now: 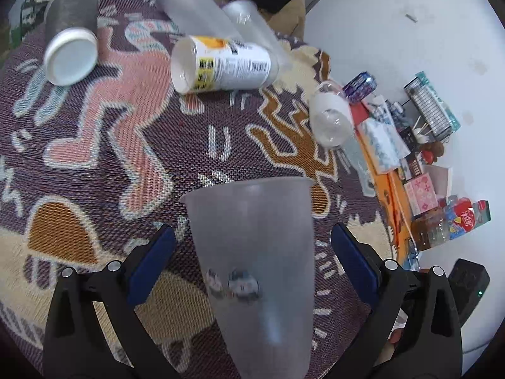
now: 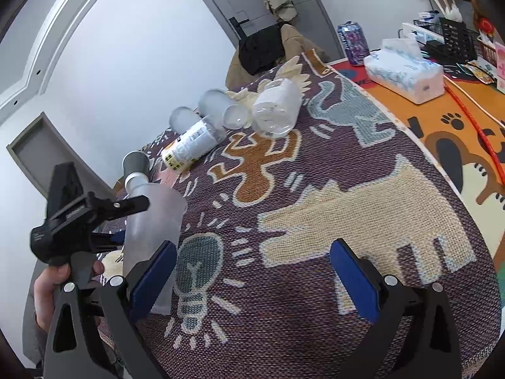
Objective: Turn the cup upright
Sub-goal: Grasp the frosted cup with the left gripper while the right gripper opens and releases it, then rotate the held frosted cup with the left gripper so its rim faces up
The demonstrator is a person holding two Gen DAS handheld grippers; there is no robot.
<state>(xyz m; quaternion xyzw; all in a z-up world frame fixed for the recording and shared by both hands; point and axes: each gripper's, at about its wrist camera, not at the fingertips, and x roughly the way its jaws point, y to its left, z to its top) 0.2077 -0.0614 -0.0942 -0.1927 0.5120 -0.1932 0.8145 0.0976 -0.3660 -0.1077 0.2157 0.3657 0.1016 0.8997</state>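
Observation:
A frosted translucent plastic cup (image 1: 255,262) stands upright on the patterned cloth between the fingers of my left gripper (image 1: 252,246). The blue pads stand apart from the cup's sides, so the gripper is open. In the right wrist view the same cup (image 2: 151,221) stands at the left with the left gripper (image 2: 94,221) around it, held by a hand. My right gripper (image 2: 252,265) is open and empty above the cloth, to the right of the cup.
Several other cups lie on their sides farther back: a grey paper cup (image 1: 71,31), a printed cup (image 1: 221,63), two frosted cups (image 1: 202,9) and a clear cup (image 1: 331,117). A tissue box (image 2: 404,72), a can (image 2: 353,42) and clutter sit right of the cloth (image 2: 315,284).

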